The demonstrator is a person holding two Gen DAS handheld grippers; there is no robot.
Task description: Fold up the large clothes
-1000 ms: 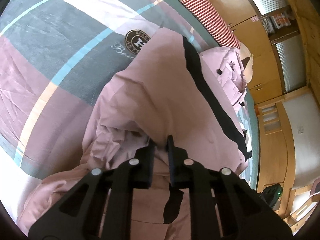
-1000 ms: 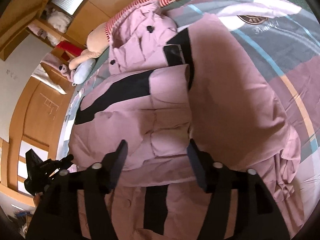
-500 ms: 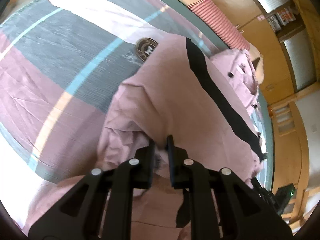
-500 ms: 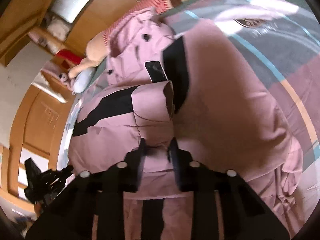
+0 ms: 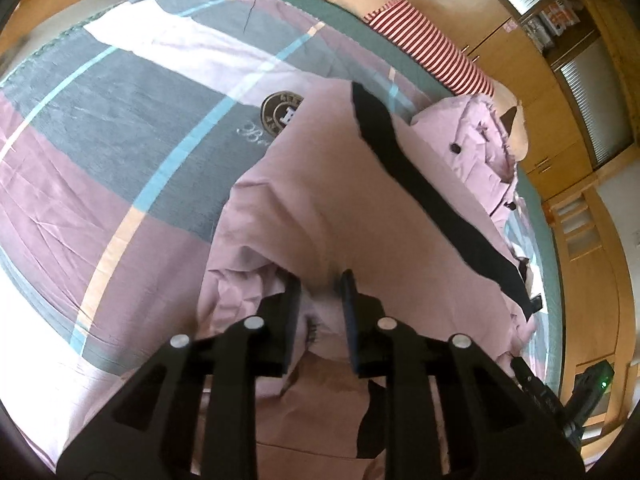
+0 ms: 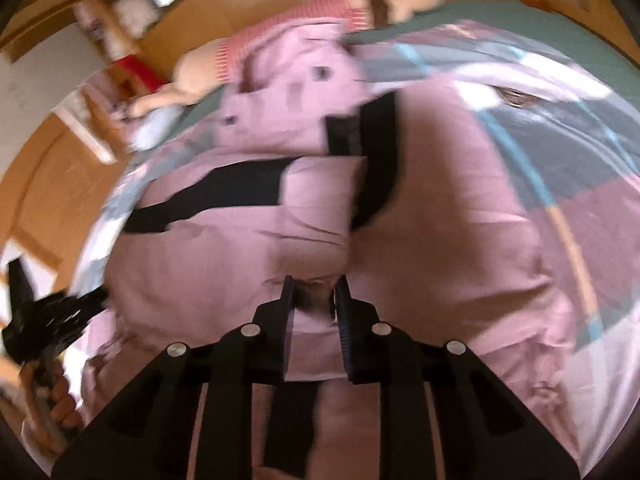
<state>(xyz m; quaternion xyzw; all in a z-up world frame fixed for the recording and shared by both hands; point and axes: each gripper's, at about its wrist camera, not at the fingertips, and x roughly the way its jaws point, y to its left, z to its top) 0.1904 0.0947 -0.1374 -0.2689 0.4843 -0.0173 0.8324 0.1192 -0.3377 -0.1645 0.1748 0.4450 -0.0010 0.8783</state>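
**Both grippers pinching the pink coat**

My left gripper (image 5: pixel 320 286) has just eased slightly, fabric bunched between its fingers; my right gripper (image 6: pixel 314 290) clamps a fold (blurred) – 2 grips on the pink coat (image 5: pixel 340 184) spread over the checked bedspread (image 5: pixel 120 120), plush toy (image 5: pixel 424 40) beyond.

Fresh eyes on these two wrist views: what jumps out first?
A big pink padded coat with black stripes fills the middle of the plaid bed cover. Both black grippers, left and right, have their jaws pinched on its near edge. A striped plush toy lies along the far side.
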